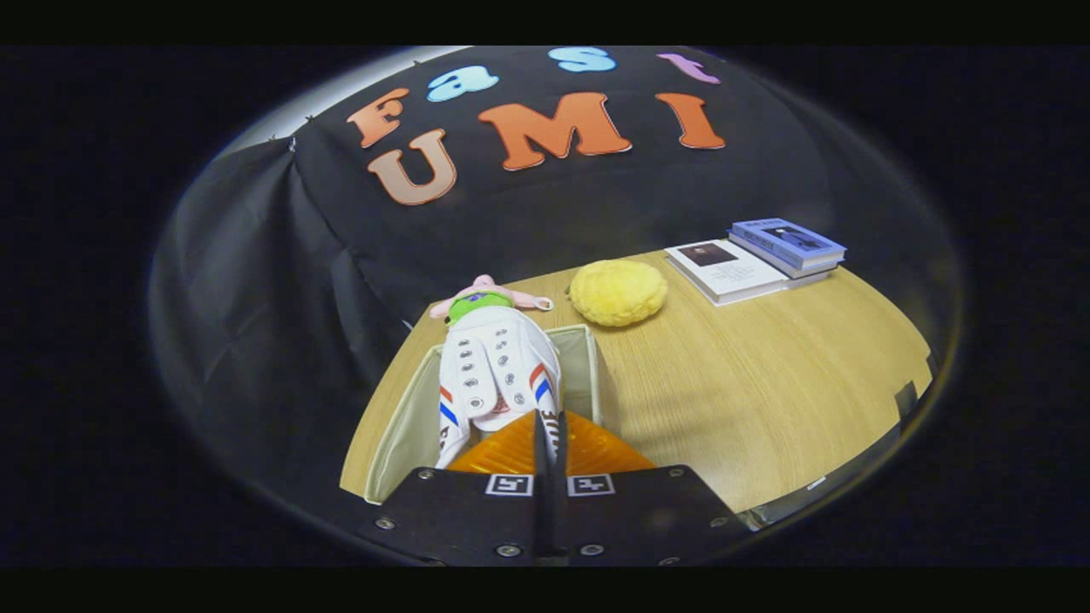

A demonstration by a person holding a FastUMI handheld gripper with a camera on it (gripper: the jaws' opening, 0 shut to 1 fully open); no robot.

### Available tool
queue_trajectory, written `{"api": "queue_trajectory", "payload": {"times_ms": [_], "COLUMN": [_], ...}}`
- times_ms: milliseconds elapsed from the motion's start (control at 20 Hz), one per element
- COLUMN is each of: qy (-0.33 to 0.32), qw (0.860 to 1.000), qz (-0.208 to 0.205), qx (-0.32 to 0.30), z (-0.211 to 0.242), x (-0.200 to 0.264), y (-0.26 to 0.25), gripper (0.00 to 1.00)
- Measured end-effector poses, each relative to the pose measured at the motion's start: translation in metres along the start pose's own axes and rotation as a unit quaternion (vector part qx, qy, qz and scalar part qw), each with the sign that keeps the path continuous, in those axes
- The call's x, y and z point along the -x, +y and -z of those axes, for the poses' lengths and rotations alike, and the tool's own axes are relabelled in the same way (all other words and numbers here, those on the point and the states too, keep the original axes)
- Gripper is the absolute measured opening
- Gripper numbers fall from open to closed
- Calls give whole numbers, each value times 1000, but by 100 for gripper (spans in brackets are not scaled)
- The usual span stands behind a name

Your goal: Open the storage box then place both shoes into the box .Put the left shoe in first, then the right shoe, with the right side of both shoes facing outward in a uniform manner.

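Note:
A white lace-up shoe [494, 366] with red and blue side stripes hangs toe-forward just ahead of my fingers. It is over the open cream storage box [586, 375] on the wooden table. My gripper [549, 423] is shut on the shoe's heel rim, which sits pinched in the narrow slit between the two fingers. The shoe covers most of the box's inside, so I cannot tell whether another shoe lies beneath it. The box's left wall [409, 430] leans outward.
A pink and green plush toy [481, 300] lies right behind the box. A yellow fluffy cushion [617, 292] sits beyond the box to the right. Further right are a white book [728, 271] and stacked blue books [788, 245]. Bare wooden tabletop [749, 392] spreads right of the box.

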State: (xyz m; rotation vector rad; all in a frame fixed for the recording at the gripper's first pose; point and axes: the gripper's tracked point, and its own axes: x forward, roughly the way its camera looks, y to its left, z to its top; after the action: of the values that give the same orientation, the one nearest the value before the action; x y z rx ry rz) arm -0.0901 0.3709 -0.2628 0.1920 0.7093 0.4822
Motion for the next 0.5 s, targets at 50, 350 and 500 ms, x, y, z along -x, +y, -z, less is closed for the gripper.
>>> {"api": "queue_trajectory", "payload": {"times_ms": [50,350,500], "qy": [4,11,-46], "qw": [1000,999,995], "qz": [4,19,11], "qx": [4,46,86], "z": [4,8,-38], "x": [-2,-1,14], "y": [0,2,15], "gripper": [0,17,75]}}
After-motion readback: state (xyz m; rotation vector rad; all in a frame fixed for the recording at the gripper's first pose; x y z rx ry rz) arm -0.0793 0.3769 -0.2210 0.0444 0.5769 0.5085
